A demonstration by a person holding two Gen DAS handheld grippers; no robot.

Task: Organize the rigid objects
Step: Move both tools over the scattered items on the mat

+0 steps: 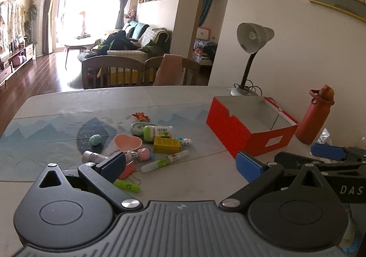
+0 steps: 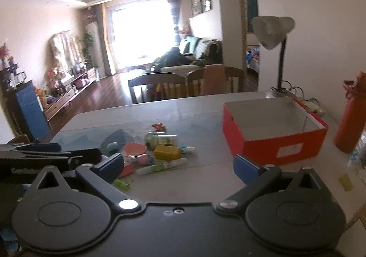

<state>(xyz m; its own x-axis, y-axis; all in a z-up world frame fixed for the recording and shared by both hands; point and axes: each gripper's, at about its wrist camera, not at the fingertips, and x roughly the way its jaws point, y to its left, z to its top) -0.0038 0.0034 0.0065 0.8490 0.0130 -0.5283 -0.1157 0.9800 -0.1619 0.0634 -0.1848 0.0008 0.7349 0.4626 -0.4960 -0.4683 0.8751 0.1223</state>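
Observation:
A pile of small objects lies on the table: a pink heart dish [image 1: 128, 142] [image 2: 135, 148], a yellow box [image 1: 166, 145] [image 2: 166, 152], a white glue pen [image 1: 164, 161] [image 2: 161, 166], a green egg [image 1: 95, 139], a green whistle [image 1: 126, 186] and a white-green bottle [image 1: 157, 132]. An open, empty red box [image 1: 249, 125] [image 2: 272, 133] stands to the right. My left gripper [image 1: 180, 163] is open and empty above the near table edge. My right gripper [image 2: 178, 165] is open and empty beside it; its blue pad shows in the left wrist view [image 1: 328, 152].
A red water bottle [image 1: 316, 115] [image 2: 350, 117] and a desk lamp [image 1: 248, 55] [image 2: 274, 51] stand behind and right of the box. Wooden chairs [image 1: 137, 70] stand at the table's far edge. A blue patterned mat [image 1: 45, 129] covers the table's middle.

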